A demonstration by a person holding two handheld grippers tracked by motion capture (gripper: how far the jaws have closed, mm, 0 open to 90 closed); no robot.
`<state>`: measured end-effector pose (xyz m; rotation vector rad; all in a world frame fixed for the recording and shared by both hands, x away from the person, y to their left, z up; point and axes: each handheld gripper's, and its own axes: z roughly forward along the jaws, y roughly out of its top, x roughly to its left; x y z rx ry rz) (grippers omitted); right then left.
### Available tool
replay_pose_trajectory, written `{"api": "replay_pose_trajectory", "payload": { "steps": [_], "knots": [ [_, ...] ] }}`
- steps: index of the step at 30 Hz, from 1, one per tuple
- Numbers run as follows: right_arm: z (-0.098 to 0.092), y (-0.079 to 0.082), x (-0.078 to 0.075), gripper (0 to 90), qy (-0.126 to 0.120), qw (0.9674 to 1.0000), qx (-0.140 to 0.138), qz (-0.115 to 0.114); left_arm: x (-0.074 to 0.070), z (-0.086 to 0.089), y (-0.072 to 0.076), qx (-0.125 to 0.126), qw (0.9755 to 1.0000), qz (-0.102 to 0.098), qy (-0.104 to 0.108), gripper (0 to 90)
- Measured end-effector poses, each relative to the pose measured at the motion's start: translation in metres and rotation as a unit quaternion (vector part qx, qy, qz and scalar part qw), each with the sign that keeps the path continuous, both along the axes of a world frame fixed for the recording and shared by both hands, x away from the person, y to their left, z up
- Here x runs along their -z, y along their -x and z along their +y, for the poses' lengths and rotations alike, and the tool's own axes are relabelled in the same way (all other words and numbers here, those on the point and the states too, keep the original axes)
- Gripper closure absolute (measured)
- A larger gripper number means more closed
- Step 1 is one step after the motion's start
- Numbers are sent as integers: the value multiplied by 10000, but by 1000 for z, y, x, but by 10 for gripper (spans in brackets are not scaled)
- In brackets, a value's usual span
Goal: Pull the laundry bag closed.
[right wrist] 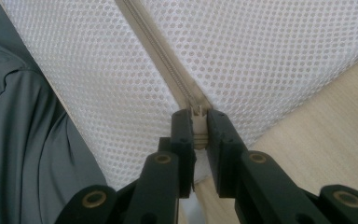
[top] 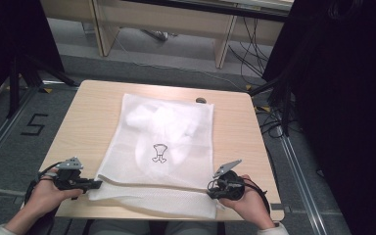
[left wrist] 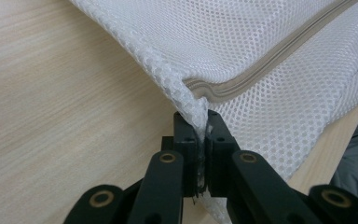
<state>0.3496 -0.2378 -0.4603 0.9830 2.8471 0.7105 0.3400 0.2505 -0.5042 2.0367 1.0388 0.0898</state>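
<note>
I have the mesh laundry bag point(top: 169, 147) lying flat on the table point(top: 235, 127), its zipped end along the near edge and its far end reaching toward the far edge. Through the mesh I can make out something pale and soft point(top: 164, 120) inside, plus a small dark printed figure point(top: 159, 153). The beige zipper point(top: 142, 182) runs across the near end from corner to corner.

My left gripper point(left wrist: 200, 128) is clamped on the bag's near left corner, mesh pinched between its jaws right where the zipper tape ends. My right gripper point(right wrist: 198, 123) is closed on the zipper pull point(right wrist: 198, 114) at the near right corner.

My worry is the pull: it is small and smooth, and it could slip out of the jaws if I tug at an angle. The mesh is thin, open-weave and slack, so it may bunch into the zipper teeth and jam, or the left corner may drag instead of holding tension.
</note>
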Motion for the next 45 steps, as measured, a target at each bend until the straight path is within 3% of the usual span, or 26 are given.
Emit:
{"api": "replay_pose_trajectory", "payload": {
  "steps": [6, 10, 12, 24, 27, 29, 34, 35, 37, 39, 40, 41, 42, 43, 44, 45],
  "knots": [
    [-2, 1, 2, 820, 113, 9999, 23, 14, -1, 1, 0, 57, 9999, 70, -66, 851],
    [-3, 2, 2, 819, 137, 9998, 85, 70, 0, 0, 0, -1, 10000, 2, 18, 851],
    [-2, 2, 3, 818, 188, 9998, 63, 97, -1, 1, 0, 51, 9999, 67, -77, 851],
    [-4, 0, 7, 783, 136, 9999, 4, 58, 1, 0, 0, 50, 10000, 32, -32, 833],
    [-8, 0, 7, 734, -31, 9999, 94, 68, 1, 0, 0, 47, 9999, 51, -92, 820],
    [-10, 1, 5, 676, -176, 9994, 309, 34, 1, 1, 0, 94, 9999, 86, -84, 802],
    [-13, 0, 4, 534, -363, 9971, 660, -84, 0, 3, 0, 22, 10000, -22, -73, 714],
    [-14, -1, 5, 524, -461, 9971, 577, -179, 0, 3, -1, -15, 10000, -56, -45, 689],
    [-14, -2, 6, 502, -594, 9946, 791, -309, -1, 4, 0, -54, 9999, -141, -70, 650],
    [-16, -3, 4, 484, -725, 9936, 778, -387, -1, 3, 0, -91, 9999, -131, 26, 604],
    [-18, -3, 2, 469, -706, 9940, 762, -348, 0, 2, 0, -127, 9994, -284, 130, 587],
    [-18, -4, 3, 446, -877, 9912, 901, -416, -2, 3, 0, -87, 9997, -235, 82, 569],
    [-19, -5, 4, 442, -956, 9901, 880, -530, -2, 4, 0, -119, 9994, -311, 77, 554],
    [-20, -5, 1, 440, -935, 9903, 939, -427, -3, 4, -1, -113, 9993, -342, 67, 537],
    [-19, -5, 2, 434, -1112, 9871, 1048, -484, -4, 5, -1, -155, 9989, -426, 92, 514],
    [-21, -6, 2, 424, -1049, 9872, 1027, -618, -5, 6, -1, -191, 9982, -558, 107, 481]
  ]
}}
